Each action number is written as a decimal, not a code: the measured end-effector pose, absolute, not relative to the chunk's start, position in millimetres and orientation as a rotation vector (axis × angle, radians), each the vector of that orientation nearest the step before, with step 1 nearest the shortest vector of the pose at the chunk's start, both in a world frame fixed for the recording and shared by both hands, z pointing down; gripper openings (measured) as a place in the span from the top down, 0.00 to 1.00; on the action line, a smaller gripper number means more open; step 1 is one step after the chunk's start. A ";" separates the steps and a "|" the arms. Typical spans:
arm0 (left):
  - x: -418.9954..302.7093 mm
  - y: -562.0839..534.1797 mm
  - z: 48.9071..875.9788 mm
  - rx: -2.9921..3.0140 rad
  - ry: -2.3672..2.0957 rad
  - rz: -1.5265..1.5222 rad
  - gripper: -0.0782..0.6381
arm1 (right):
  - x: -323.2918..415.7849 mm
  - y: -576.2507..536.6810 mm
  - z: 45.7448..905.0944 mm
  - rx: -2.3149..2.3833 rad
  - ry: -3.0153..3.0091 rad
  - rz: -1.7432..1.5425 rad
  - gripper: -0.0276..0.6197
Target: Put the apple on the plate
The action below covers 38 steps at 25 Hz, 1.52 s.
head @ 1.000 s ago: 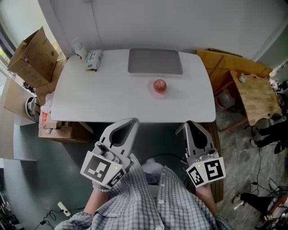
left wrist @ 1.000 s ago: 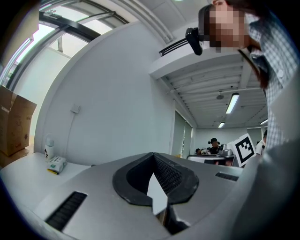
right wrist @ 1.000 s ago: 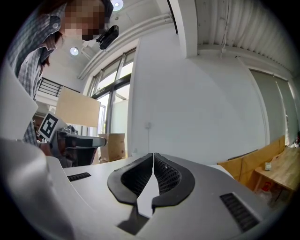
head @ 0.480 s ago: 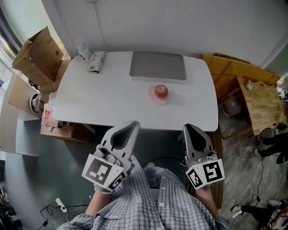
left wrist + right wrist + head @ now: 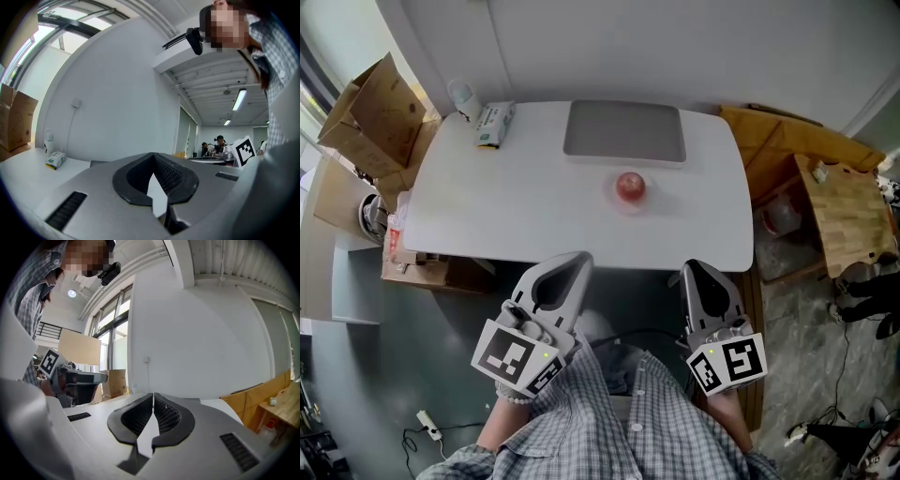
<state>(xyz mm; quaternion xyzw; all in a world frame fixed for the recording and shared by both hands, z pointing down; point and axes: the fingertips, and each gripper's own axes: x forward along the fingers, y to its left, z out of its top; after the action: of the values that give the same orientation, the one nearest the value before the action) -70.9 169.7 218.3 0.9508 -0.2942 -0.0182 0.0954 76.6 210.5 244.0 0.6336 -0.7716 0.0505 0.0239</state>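
Observation:
A red apple [image 5: 630, 186] rests on the white table [image 5: 516, 206], right of centre. Just behind it lies a flat grey rectangular plate [image 5: 624, 131] at the table's far edge. Both grippers hover close to my body, short of the table's front edge and well apart from the apple. My left gripper [image 5: 577, 260] is shut with nothing in it, as the left gripper view [image 5: 154, 157] confirms. My right gripper [image 5: 694, 268] is shut and empty too, its jaws meeting [image 5: 153, 395]. The jaws hide the apple in both gripper views.
A small green-and-white box [image 5: 493, 125] and a pale bottle [image 5: 464, 97] sit at the table's far left corner. Cardboard boxes [image 5: 370, 108] stand on the floor to the left. Wooden furniture [image 5: 834, 202] stands to the right.
The head view has shifted slightly. Both grippers stay shut in nearly the same place, and the apple has not moved.

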 end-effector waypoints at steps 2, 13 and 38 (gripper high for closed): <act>-65.5 165.5 218.5 2.824 -0.861 -0.052 0.88 | 83.2 206.5 245.5 1.975 -2.377 0.167 0.92; -42.6 112.5 227.4 2.808 -0.783 -0.016 0.88 | 96.9 161.9 248.4 1.984 -2.324 0.173 0.92; -45.1 -18.0 258.2 2.749 -0.743 0.035 0.88 | 105.6 38.6 276.5 2.009 -2.216 0.273 0.92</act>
<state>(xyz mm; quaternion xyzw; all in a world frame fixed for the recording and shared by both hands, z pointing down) -45.1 -18.0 258.2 0.9548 -0.2582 0.0121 0.1465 105.6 38.6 276.5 0.6673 -0.7361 0.0906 0.0688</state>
